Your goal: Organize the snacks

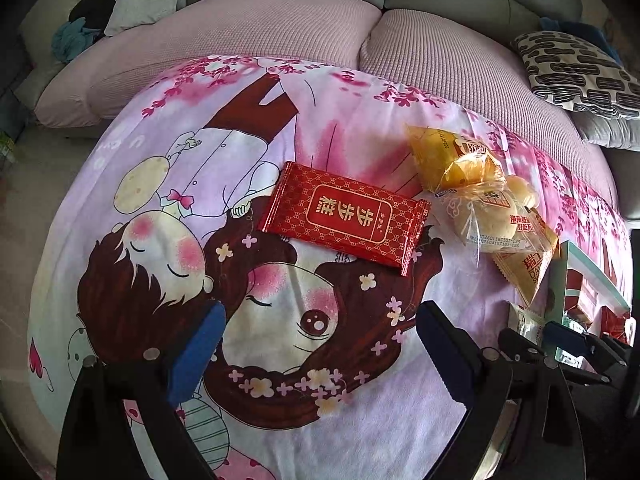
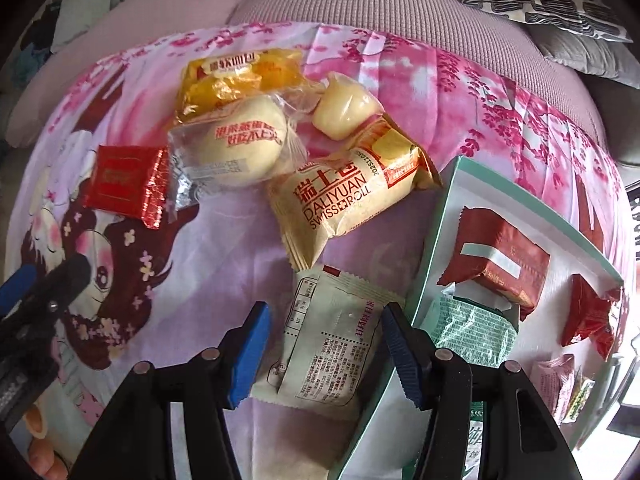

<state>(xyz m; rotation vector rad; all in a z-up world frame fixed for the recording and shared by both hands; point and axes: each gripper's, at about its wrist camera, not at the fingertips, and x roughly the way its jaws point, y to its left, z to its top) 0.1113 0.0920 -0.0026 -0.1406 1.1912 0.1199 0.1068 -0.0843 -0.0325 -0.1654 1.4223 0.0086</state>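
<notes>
A red snack packet (image 1: 344, 219) lies flat on the cartoon-print cloth, beyond my open, empty left gripper (image 1: 316, 350); it also shows in the right wrist view (image 2: 120, 184). A pile of wrapped snacks lies to its right: a yellow bread bag (image 2: 240, 80), a clear-wrapped bun (image 2: 236, 148) and a Swiss roll pack (image 2: 344, 204). My right gripper (image 2: 324, 344) is open, its jaws standing on either side of a pale flat packet (image 2: 328, 344) beside a teal-rimmed box (image 2: 436, 216). The box holds red packets (image 2: 496, 264) and a green packet (image 2: 472, 328).
The cloth (image 1: 280, 420) covers a low surface in front of a pink-cushioned sofa (image 1: 240, 36). A patterned pillow (image 1: 576, 68) lies at the right on the sofa. The left gripper's black frame shows at the left edge of the right wrist view (image 2: 36, 292).
</notes>
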